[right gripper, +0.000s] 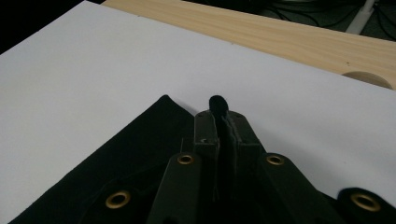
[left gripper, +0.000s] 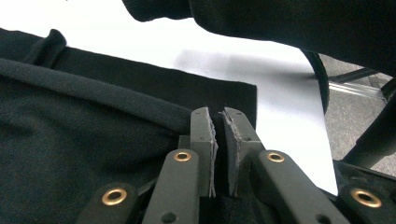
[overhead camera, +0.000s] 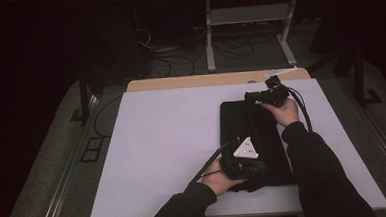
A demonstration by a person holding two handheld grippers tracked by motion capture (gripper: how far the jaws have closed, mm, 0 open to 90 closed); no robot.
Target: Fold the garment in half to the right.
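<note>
The left gripper (left gripper: 219, 140) is pinching a fold of the black garment (overhead camera: 255, 145) between nearly closed jaws, and in the left gripper view a thick ridge of the fabric is running away from the pads toward the upper left. The right gripper (right gripper: 224, 128) is likewise clamping the cloth, with a small nub of fabric poking up between its jaw tips. In the high view the left gripper (overhead camera: 244, 166) is sitting at the garment's near end and the right gripper (overhead camera: 266, 97) at its far end, so the cloth's long axis is running from the person outward, close to the line between the two grips. The garment is lying flat on the white board (overhead camera: 162, 140) right of centre, folded into a narrow dark rectangle, with a strip of the wooden tabletop (overhead camera: 194, 81) showing beyond the board. Judging from this, the next move is turning on both ends travelling together sideways across the board; each hand is already on its own end, so neither needs to reach.
</note>
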